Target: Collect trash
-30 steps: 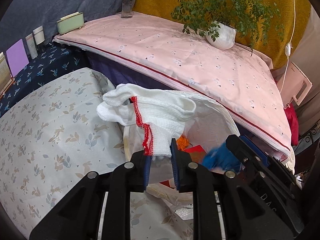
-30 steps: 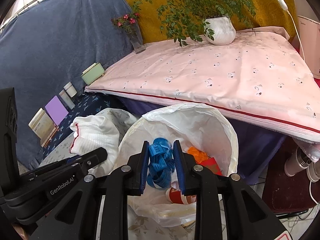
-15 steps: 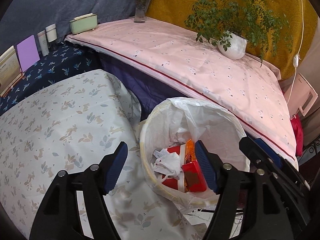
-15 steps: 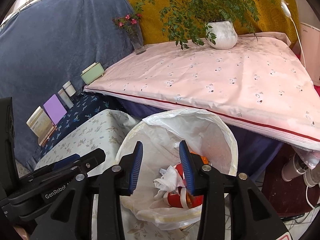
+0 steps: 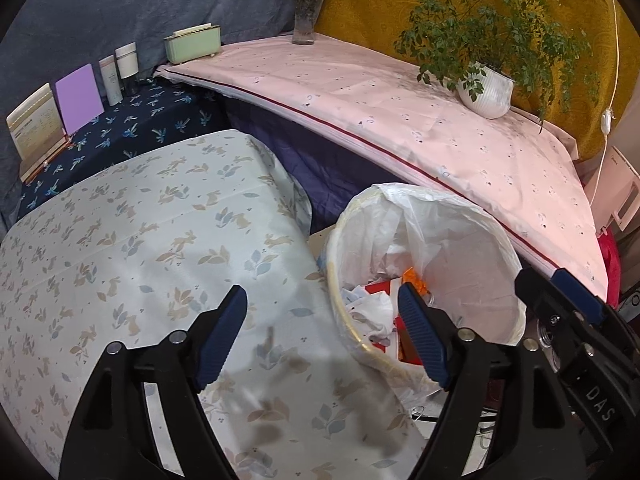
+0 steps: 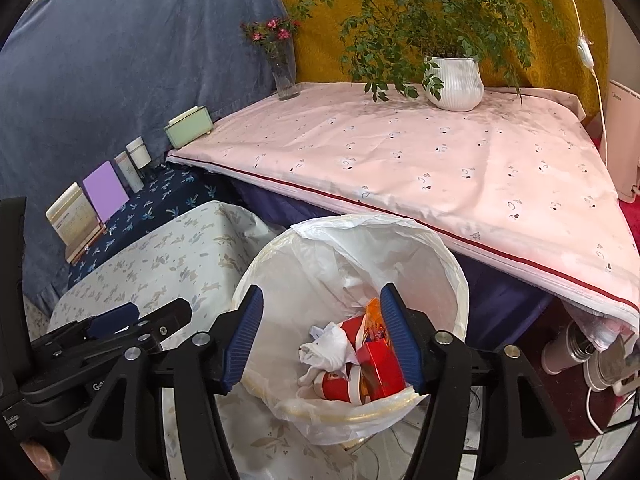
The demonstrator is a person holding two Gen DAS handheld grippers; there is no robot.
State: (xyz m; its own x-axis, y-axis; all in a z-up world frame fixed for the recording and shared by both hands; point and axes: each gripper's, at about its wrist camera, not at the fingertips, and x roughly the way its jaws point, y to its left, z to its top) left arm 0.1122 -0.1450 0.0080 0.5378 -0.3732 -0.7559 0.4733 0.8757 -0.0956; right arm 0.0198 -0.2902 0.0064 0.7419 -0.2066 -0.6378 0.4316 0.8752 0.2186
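The round bin lined with a thin white plastic bag (image 6: 444, 280) is stood on the floor at the corner of the low bed with the pale leaf-and-rabbit sheet (image 5: 132, 248), presumably so that rubbish can be dropped in from either side. In the right wrist view it is seen at 6 o'clock, directly under the right gripper (image 6: 322, 332). The liner is folded over the rim, which keeps the bag open.

Inside, a crumpled white tissue (image 6: 326, 346) is seen lying against a red cardboard box (image 6: 380, 364), with a red-and-white paper cup (image 6: 340, 386) on its side below them and a scrap of orange wrapper (image 6: 372, 312) toward 12 o'clock. The bin is judged to be only part filled.

The right gripper is held above the bin mouth with its blue-padded jaws opening and nothing between them, which suits a release over the bin. The left gripper (image 5: 322, 338) is held at 9 o'clock of the bin, over the sheet's edge and the near rim; its jaws are also opening, and nothing is pinched.

Further out, at 12 o'clock, a table under a pink cloth with a red stripe (image 6: 440, 168) is seen, on which a white ribbed pot with a trailing green plant (image 6: 454, 80) is set.
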